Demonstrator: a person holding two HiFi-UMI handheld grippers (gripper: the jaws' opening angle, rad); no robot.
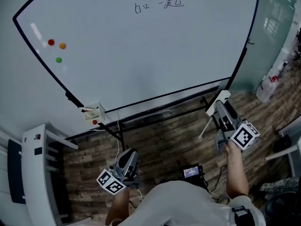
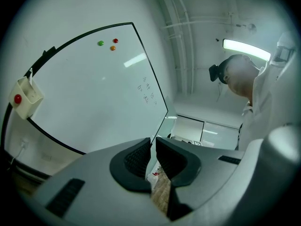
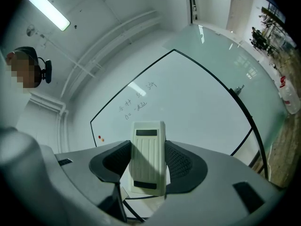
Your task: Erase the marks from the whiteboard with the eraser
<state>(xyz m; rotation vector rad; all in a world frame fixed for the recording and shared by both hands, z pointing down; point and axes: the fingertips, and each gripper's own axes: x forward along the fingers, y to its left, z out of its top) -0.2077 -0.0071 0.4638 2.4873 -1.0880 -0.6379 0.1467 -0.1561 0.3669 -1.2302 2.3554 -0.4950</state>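
Note:
A large whiteboard (image 1: 141,51) fills the upper head view, with dark handwritten marks (image 1: 160,4) near its top edge. The same marks (image 3: 136,102) show small in the right gripper view. My right gripper (image 1: 218,105) is shut on a white ribbed eraser (image 3: 148,157), held below the board's lower right corner and apart from its surface. The eraser (image 1: 218,101) sticks up from the jaws. My left gripper (image 1: 128,161) hangs low over the floor, its jaws nearly together with nothing between them.
Red, orange and green magnets (image 1: 57,48) sit on the board's left side. A small white holder (image 1: 94,111) with a red magnet hangs at the lower frame. A white stand (image 1: 37,173) is at left, a plastic bag (image 1: 269,86) at right, wooden floor (image 1: 174,140) below.

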